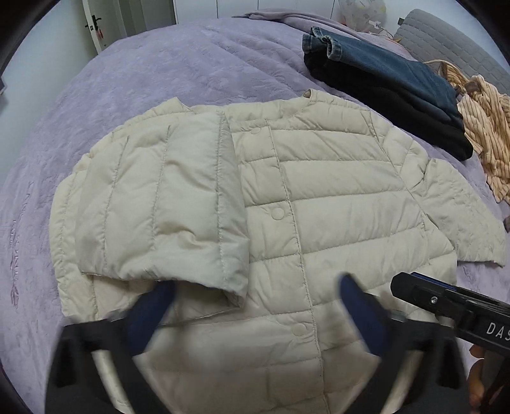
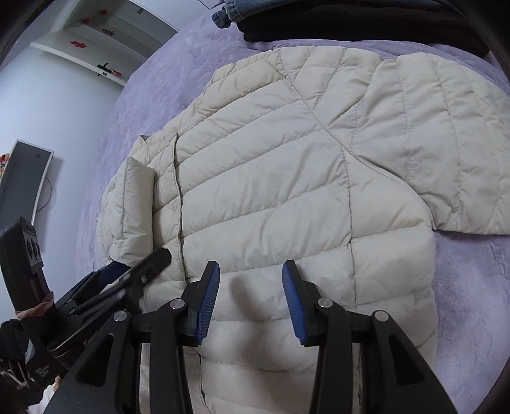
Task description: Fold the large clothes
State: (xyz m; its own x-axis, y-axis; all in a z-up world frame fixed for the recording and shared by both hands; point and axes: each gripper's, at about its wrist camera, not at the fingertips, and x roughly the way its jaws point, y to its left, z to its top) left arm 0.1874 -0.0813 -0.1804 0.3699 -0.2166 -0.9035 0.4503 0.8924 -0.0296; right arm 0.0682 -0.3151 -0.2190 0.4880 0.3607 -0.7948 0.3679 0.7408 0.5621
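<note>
A cream quilted jacket lies front up on the purple bedspread, snaps closed. In the left wrist view its left-hand sleeve is folded over the chest, while the other sleeve lies spread out to the right. My left gripper hovers over the lower front, blurred, open wide with nothing between its blue pads. My right gripper hangs open above the jacket near the hem, also with nothing between its pads. Each gripper shows in the other's view: the right gripper, the left gripper.
A stack of folded jeans and dark clothes sits at the back right of the bed, with a striped orange garment and a grey cushion beside it. A white door and wall lie beyond the far-left edge.
</note>
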